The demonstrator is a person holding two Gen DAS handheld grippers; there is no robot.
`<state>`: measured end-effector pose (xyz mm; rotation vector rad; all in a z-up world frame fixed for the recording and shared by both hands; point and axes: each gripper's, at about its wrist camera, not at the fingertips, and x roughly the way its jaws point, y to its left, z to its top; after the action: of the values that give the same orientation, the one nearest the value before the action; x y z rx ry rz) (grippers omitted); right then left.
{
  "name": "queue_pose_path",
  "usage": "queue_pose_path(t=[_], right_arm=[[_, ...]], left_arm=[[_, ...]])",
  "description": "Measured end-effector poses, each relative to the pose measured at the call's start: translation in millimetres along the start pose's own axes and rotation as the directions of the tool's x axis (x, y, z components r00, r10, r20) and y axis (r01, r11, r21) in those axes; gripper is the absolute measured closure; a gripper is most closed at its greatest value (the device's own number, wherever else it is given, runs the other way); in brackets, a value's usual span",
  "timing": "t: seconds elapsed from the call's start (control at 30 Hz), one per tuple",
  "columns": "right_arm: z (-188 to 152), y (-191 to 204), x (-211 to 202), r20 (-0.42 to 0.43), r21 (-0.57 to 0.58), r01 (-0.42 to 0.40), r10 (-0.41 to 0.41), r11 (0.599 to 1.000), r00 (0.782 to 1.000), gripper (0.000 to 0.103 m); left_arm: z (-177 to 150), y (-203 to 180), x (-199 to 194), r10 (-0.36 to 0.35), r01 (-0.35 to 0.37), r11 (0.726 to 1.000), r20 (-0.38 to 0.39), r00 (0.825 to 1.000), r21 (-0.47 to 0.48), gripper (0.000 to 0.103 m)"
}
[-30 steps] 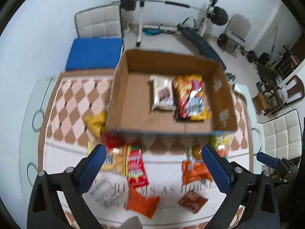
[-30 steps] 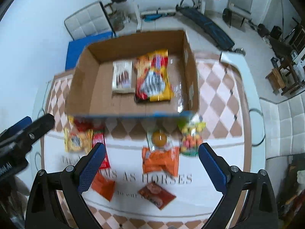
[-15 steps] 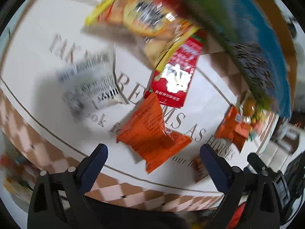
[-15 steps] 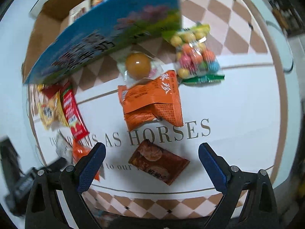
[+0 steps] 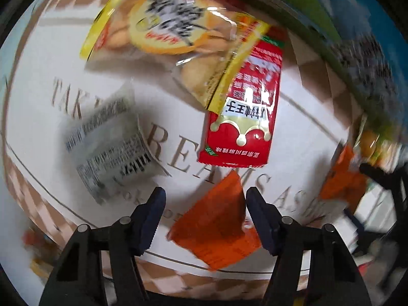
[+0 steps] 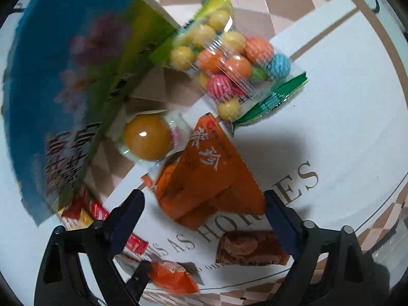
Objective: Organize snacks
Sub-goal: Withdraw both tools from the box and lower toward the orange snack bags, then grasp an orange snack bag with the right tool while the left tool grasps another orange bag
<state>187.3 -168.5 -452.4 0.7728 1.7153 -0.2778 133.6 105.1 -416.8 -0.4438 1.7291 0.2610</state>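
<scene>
Straddling an orange packet, L gripper is seen w/ jaws apart, not clenched. R gripper likewise released around orange pouch; candy-ball bag far.

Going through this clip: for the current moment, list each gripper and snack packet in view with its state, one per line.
Left gripper: open, jaws either side of an orange packet, not closed on it.
Right gripper: open, jaws flanking the orange triangular packet.
Red packet: sealed, lying flat on the table.
Candy-ball bag: sealed, on the table beside the box.
Brown packet: sealed, flat.
Silver packet: flat, blurred.
</scene>
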Motion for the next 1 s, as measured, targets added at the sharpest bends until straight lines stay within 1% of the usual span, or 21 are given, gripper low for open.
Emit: queue_pose_path(t=[0.03, 0.1, 0.2, 0.27, 0.33, 0.37, 0.4, 0.43, 0.47, 0.5, 0.53, 0.6, 0.63, 0.7, 0.77, 0.83, 0.93, 0.97, 1.0], right_arm=[[1, 0, 3, -0.010, -0.001, -0.002, 0.002, 1.000, 1.000, 0.018], [0, 1, 3, -0.005, -0.039, 0.005, -0.005, 0.999, 1.000, 0.020], [-5, 7, 3, -0.009, -0.196, 0.082, -0.085, 0.977, 0.996, 0.023], [-13, 11, 5, -0.018, -0.306, 0.132, -0.144, 0.943, 0.989, 0.025], [-21, 16, 6, -0.011, -0.441, 0.199, -0.227, 0.875, 0.974, 0.025], [-28, 19, 6, 0.002, -0.517, 0.239, -0.278, 0.822, 0.961, 0.025], [-32, 19, 5, 0.013, -0.547, 0.258, -0.300, 0.796, 0.954, 0.025], [-35, 18, 2, 0.026, -0.562, 0.274, -0.314, 0.781, 0.949, 0.024], [-36, 17, 1, 0.034, -0.562, 0.283, -0.321, 0.777, 0.947, 0.023], [-37, 15, -2, 0.038, -0.552, 0.285, -0.319, 0.784, 0.947, 0.021], [-36, 12, -5, 0.031, -0.531, 0.268, -0.297, 0.804, 0.954, 0.017], [-31, 2, -10, 0.000, -0.457, 0.198, -0.222, 0.867, 0.975, 0.014], [-29, -2, -9, -0.015, -0.415, 0.171, -0.195, 0.893, 0.981, 0.010], [-26, -9, -9, -0.028, -0.351, 0.143, -0.163, 0.925, 0.986, 0.010], [-20, -16, -5, -0.055, -0.278, 0.104, -0.124, 0.955, 0.991, 0.010], [-18, -18, -1, -0.065, -0.227, 0.086, -0.104, 0.970, 0.992, 0.010], [-14, -22, 6, -0.072, -0.172, 0.075, -0.088, 0.982, 0.994, 0.010], [-13, -23, 7, -0.071, -0.160, 0.071, -0.083, 0.985, 0.994, 0.012], [-10, -25, 10, -0.069, -0.163, 0.073, -0.086, 0.984, 0.994, 0.017]], left_arm=[[-1, -3, 1, 0.022, -0.022, 1.000, 0.003, 1.000, 0.023, 0.040], [-4, -8, 2, 0.035, -0.036, 0.998, 0.007, 0.999, 0.054, 0.039], [-10, -5, 0, 0.026, -0.027, 0.999, 0.007, 1.000, 0.048, 0.039], [-17, -3, -3, 0.006, -0.006, 0.999, 0.007, 1.000, 0.040, 0.039], [-19, 0, -9, -0.020, 0.020, 0.999, 0.013, 1.000, 0.027, 0.039], [-20, 1, -14, -0.037, 0.037, 0.999, 0.015, 0.999, 0.014, 0.039], [-20, 3, -17, -0.051, 0.051, 0.999, 0.017, 0.999, 0.003, 0.039], [-20, 6, -22, -0.073, 0.073, 0.997, 0.018, 0.997, -0.010, 0.039], [-21, 8, -26, -0.098, 0.098, 0.995, 0.019, 0.995, -0.028, 0.039], [-23, 11, -29, -0.123, 0.124, 0.991, 0.015, 0.992, -0.051, 0.039], [-25, 15, -29, -0.149, 0.149, 0.986, 0.009, 0.989, -0.073, 0.039], [-27, 20, -24, -0.196, 0.192, 0.973, -0.020, 0.980, -0.127, 0.039], [-29, 21, -19, -0.210, 0.202, 0.967, -0.042, 0.977, -0.153, 0.039], [-32, 23, -4, -0.247, 0.224, 0.951, -0.092, 0.965, -0.211, 0.039], [-35, 22, 7, -0.254, 0.218, 0.943, -0.116, 0.960, -0.252, 0.039], [-29, 16, 11, -0.240, 0.202, 0.940, -0.110, 0.965, -0.274, 0.039], [-25, 8, 10, -0.180, 0.151, 0.958, -0.101, 0.978, -0.244, 0.039], [-23, 3, 9, -0.161, 0.137, 0.966, -0.095, 0.982, -0.220, 0.039], [-21, -6, 9, -0.137, 0.119, 0.975, -0.088, 0.987, -0.185, 0.039]])
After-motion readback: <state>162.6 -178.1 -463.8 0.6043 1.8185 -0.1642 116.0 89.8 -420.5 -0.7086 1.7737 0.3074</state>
